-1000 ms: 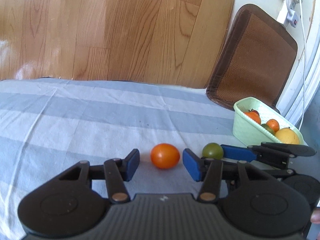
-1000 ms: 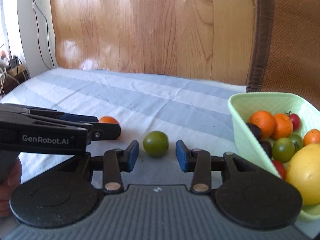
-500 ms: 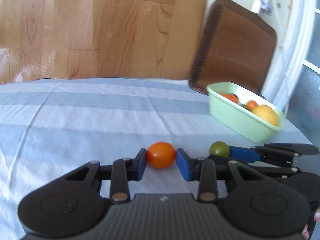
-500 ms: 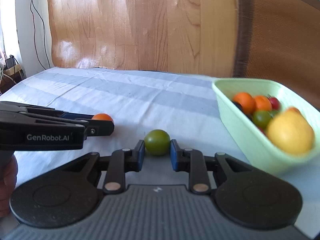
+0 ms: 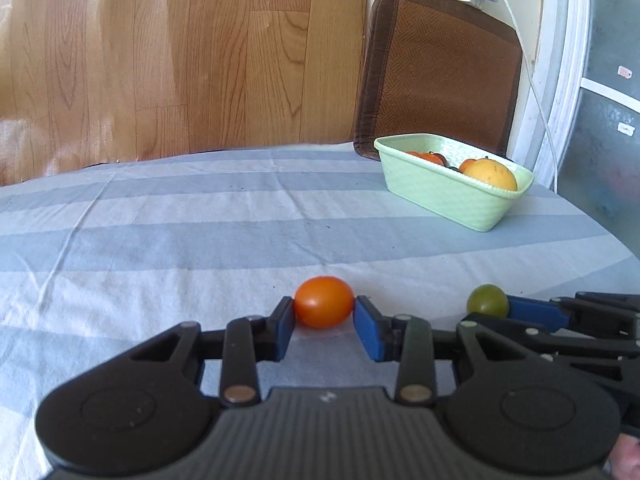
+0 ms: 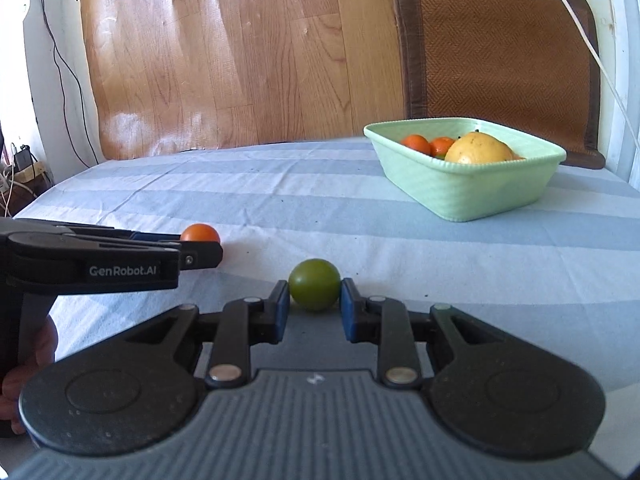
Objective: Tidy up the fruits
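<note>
Left gripper (image 5: 324,314): level, jaws clamped on orange tomato (image 5: 324,301). Right gripper (image 6: 315,303): level, alongside, jaws clamped on green tomato (image 6: 315,284). Both low over table (image 5: 200,220); basket (image 6: 464,188) well ahead-right, cloth between bare.

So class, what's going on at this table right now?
A person holds a tool in each hand. The left tool is shut on an orange tomato, the right tool on a green tomato. Both tomatoes are low over the striped cloth. The green basket, already holding other fruit, stands further back to the right.
</note>
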Demonstrator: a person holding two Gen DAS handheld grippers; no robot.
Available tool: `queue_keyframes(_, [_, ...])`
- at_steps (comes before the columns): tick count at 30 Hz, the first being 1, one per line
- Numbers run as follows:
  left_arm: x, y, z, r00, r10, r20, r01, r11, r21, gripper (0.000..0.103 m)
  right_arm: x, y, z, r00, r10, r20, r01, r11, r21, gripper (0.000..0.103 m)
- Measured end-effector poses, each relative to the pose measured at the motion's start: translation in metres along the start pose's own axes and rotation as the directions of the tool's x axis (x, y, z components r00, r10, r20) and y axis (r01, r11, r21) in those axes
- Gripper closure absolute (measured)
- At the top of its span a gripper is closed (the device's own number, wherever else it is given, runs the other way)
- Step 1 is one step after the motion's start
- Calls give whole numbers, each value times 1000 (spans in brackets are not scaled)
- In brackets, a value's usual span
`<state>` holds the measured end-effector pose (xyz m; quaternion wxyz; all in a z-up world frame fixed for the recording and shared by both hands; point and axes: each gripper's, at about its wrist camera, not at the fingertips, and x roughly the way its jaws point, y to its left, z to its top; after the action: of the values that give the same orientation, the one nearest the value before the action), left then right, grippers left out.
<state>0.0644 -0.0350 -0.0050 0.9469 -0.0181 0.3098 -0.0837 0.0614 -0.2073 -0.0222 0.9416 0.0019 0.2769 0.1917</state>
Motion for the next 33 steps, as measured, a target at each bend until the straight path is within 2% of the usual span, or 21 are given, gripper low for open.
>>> queue_keyframes(13, [-1,-2,-2,1000,26,3,-26,1000,13,69,-1,10,-3,999,-46,2,46,997,-55,73])
queue_keyframes(33, [1,-3,-1,999,46,-1,-46,998,51,67,-2,6,-3,999,-32,3,32,999,-29,73])
